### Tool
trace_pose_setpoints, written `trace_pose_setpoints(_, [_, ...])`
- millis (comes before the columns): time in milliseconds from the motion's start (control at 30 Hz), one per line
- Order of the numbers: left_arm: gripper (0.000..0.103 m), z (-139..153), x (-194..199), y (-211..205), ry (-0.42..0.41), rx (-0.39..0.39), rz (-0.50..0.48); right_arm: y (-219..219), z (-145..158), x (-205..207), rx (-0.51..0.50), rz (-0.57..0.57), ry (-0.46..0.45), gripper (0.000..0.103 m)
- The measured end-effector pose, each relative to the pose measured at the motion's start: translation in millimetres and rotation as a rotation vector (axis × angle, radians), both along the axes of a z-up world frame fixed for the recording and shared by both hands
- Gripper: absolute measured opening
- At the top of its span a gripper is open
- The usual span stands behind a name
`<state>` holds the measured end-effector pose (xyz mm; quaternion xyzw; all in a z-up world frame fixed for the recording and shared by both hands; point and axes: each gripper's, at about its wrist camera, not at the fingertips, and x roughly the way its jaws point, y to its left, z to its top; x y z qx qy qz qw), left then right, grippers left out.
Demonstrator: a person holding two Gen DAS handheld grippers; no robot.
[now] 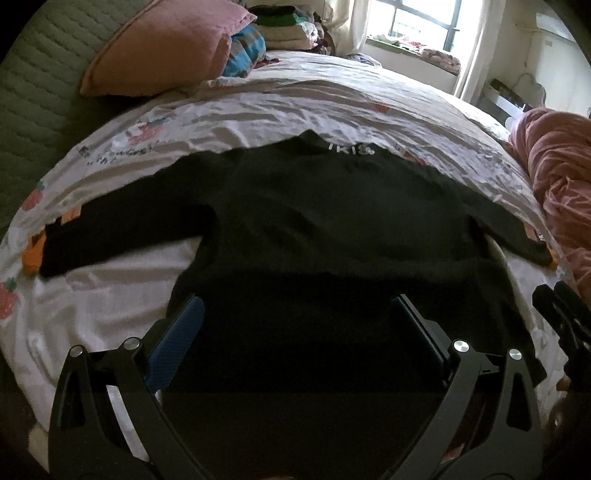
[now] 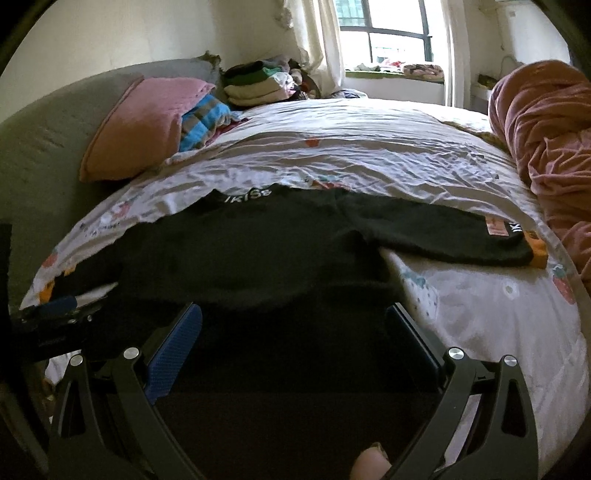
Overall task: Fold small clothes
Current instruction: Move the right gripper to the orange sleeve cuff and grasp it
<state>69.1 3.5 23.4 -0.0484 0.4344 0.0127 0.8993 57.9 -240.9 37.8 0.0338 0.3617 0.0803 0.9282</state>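
Over the bed sheet (image 1: 110,295) we hold left gripper (image 1: 295,325) and right gripper (image 2: 295,328) level, jaws spread, above the hem of the black sweater (image 1: 314,214), lying flat, collar toward the window (image 2: 384,33), sleeves stretched sideways.

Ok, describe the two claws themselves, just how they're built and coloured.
Both match: the left claw and right claw have black metal linkage arms with triangular cut-outs and round silver pivot bolts, and long flat fingers faced with blue dotted rubber pads. No cables or markings are visible.
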Motion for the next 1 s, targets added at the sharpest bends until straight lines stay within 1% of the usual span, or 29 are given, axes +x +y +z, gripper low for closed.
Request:
trace_pose_setpoints(167, [0.094,8,21,-1,-0.006,-0.004,-0.002,-14,3,25,0.042,-0.042,0.016,0.099])
trace_pose_setpoints(300, [0.094,13,39,-2,-0.002,-0.007,-0.003,-24,4,44,0.027,-0.077,0.016,0.099])
trace_pose_setpoints(433, [0.094,14,57,-6,0.002,-0.016,-0.010,-42,1,68,0.042,-0.130,0.052,0.099])
trace_pose_setpoints(533, [0.094,11,72,-13,0.021,-0.016,-0.029,-56,-2,80,0.049,-0.172,0.068,0.099])
trace_pose_setpoints(667, [0.094,5,88,-20,0.030,-0.010,-0.037,-81,-8,96,0.076,-0.232,0.092,0.099])
trace_pose_setpoints(833, [0.094,-2,104,-28,0.043,-0.002,-0.040,-121,-21,112,0.089,-0.337,0.127,0.099])
trace_pose_setpoints(1000, [0.094,-13,119,-35,0.063,0.014,-0.044,-165,-36,118,0.102,-0.443,0.156,0.099])
